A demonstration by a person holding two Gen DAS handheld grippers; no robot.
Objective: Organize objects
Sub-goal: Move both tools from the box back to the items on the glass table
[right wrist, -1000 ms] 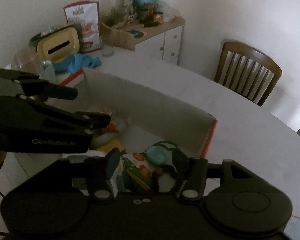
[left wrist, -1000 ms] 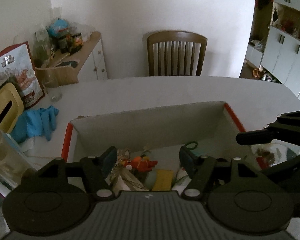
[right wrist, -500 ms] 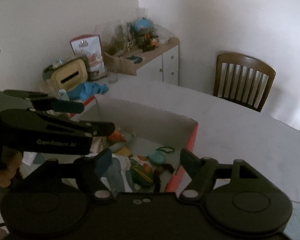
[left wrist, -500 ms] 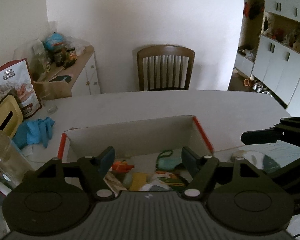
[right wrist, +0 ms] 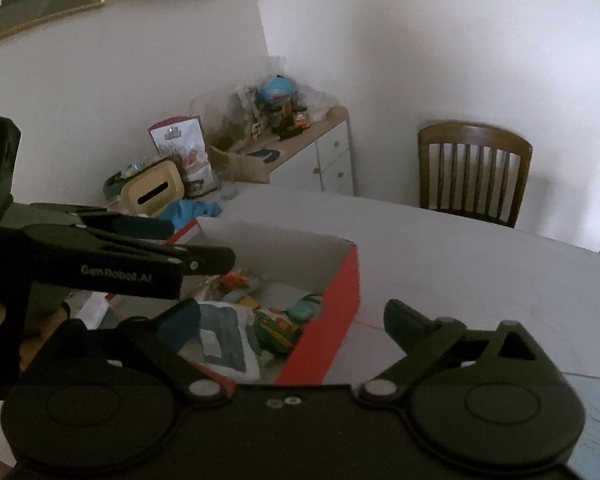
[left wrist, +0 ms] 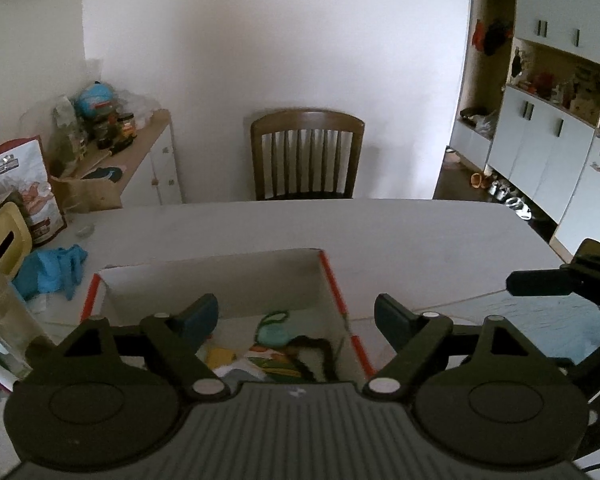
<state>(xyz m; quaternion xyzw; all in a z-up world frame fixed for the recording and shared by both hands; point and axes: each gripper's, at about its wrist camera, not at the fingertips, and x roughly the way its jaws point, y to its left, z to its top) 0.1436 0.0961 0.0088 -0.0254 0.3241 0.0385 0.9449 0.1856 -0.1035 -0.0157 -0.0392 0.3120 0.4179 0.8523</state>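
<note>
Left wrist view: the left gripper [left wrist: 296, 316] has just been opening its jaws; they stand released, nothing between them, above the open white cardboard box with red edges [left wrist: 220, 280] on the white desk [left wrist: 340, 228].

Right wrist view: the right gripper [right wrist: 292, 322] has likewise just spread its jaws, empty, with the box [right wrist: 340, 300] and its small colourful toys [right wrist: 276, 320] beyond.

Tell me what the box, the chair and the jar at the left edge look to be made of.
Box: likely cardboard, matte pale inside, red outside; thin flat walls with sharp folded corners.
Chair: wood, dark brown with a slight sheen; slatted back and curved top rail.
Jar: seemingly clear glass, see-through with bright glints; plastic is possible.
</note>
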